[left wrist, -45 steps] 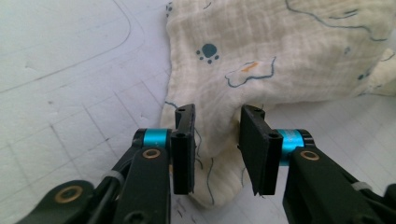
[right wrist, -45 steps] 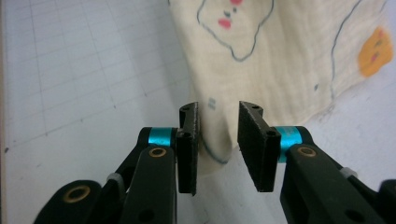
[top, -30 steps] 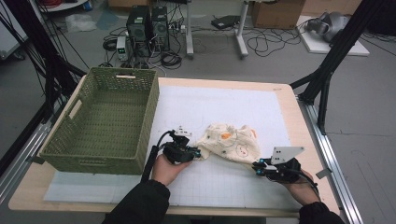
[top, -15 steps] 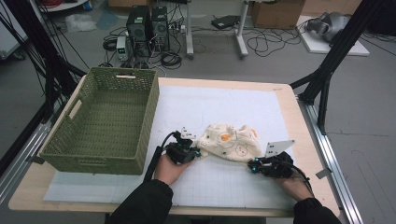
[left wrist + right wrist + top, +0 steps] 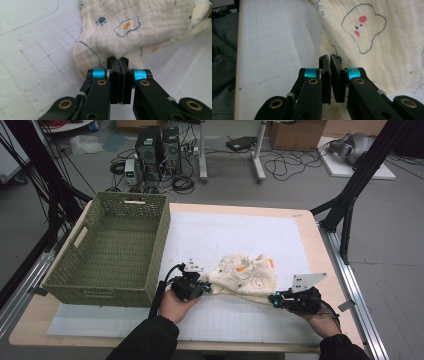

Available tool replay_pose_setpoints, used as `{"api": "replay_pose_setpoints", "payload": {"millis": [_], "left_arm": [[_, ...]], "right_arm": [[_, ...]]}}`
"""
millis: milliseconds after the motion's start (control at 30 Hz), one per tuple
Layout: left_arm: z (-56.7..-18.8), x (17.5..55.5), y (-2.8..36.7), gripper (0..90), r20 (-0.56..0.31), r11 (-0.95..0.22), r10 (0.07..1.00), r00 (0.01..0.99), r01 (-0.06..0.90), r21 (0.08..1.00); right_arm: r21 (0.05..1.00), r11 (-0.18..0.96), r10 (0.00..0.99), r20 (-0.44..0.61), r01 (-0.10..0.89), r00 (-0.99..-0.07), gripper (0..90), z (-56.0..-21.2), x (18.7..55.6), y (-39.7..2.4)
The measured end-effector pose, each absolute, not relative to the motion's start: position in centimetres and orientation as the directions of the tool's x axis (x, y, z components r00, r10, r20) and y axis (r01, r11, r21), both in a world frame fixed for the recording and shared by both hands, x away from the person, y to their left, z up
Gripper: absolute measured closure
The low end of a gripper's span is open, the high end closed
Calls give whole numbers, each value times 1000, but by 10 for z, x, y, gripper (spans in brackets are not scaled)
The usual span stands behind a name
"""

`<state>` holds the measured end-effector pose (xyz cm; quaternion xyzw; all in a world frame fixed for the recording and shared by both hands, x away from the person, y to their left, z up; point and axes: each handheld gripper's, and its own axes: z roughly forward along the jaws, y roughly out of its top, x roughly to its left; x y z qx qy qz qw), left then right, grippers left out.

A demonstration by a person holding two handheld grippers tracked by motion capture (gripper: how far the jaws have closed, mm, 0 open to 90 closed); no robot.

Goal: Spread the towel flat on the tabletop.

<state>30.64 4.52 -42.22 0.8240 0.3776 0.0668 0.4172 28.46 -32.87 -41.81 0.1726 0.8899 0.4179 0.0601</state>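
The cloth, a cream, crinkled piece printed with small cartoon figures, lies bunched on the white mat between the two grippers. The left gripper has its jaws pressed together on a fold at the cloth's near edge; fabric rises directly ahead of the tips and spreads away up and to the right of them. The right gripper also has its jaws drawn nearly together, slightly splayed at the tips, with the cloth's edge right at them. A thin edge appears caught between them, though the pinch itself cannot be made out. The printed bear face sits ahead and to the right of these jaws. In the high view the left gripper sits at the cloth's left end and the right gripper at its lower right corner.

Judgement: the cloth looks light, soft and limp. It will sag and fold wherever unsupported, and a thin edge may slip from a shallow pinch. Corners or hemmed edges seem the best holds, taken deep enough to trap more than one layer. The green basket stands beyond the left gripper, on its outer side.
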Motion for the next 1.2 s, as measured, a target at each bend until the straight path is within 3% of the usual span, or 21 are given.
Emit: {"api": "replay_pose_setpoints", "payload": {"millis": [400,533,600,900,1067,1200], "left_arm": [[-403,270,52,879,-234,-391,624,745,557,733],[-399,271,54,791,-251,-370,618,746,556,744],[-397,275,54,718,-249,-363,614,749,549,753],[-413,312,33,710,-202,-348,650,732,524,778],[-427,332,20,713,-179,-352,686,706,536,768],[-439,339,13,682,-133,-394,714,687,552,735]], "right_arm": [[756,615,261,73,224,-963,872,-415,254,-330],[758,613,251,80,222,-965,806,-415,252,-330],[777,584,271,84,233,-959,736,-410,257,-333],[763,564,419,65,316,-906,639,-422,299,-336],[734,580,459,64,353,-886,634,-432,318,-333],[707,601,467,70,374,-881,681,-440,324,-331]]}}
